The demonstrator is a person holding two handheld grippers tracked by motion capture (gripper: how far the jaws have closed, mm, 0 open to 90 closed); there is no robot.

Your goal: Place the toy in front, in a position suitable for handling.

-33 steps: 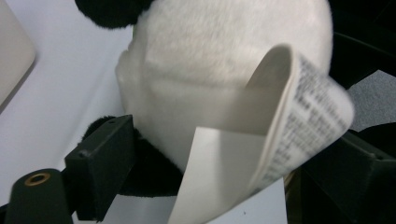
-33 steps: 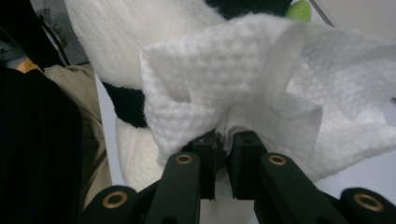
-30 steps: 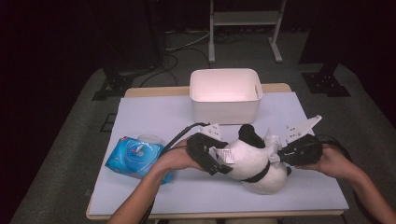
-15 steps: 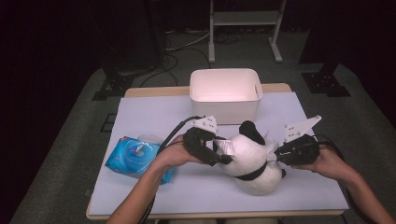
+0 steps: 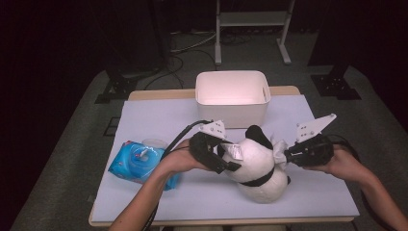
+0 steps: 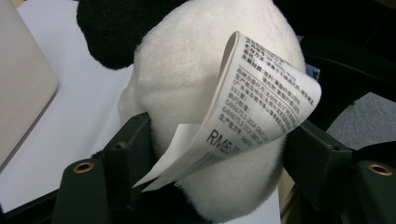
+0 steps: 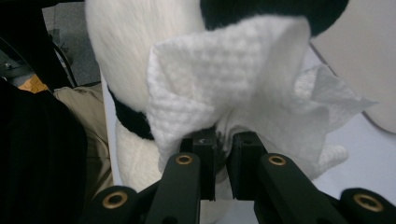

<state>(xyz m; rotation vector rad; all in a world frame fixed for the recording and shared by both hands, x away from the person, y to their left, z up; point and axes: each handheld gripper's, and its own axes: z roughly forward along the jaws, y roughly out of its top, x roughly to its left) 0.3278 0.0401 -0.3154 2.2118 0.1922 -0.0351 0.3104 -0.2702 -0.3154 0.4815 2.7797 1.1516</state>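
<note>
Here, near the worktop's [image 5: 144, 115] front right corner: a panda plush [image 5: 257, 168], flanked by both tools. Left tool [image 5: 222, 156] on the plush's left, jaws just narrowed then eased a little, straddling a white rounded part, pads against the fur, paper tag [image 6: 261, 93] curling between. Right tool [image 5: 285, 156] on the opposite side, pinched tight on a white wipe [image 7: 233, 88] pressed to the fur. Plush directly between the two, right tool doing the wiping. White bin [image 5: 232, 94] behind; blue wipes pack [image 5: 139, 161] toward the left edge.

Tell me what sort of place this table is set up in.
Probably a lab or recording studio, not a home: the table stands alone among dark surroundings, with cables on the grey floor, black stand feet and a metal rack behind it.
</note>
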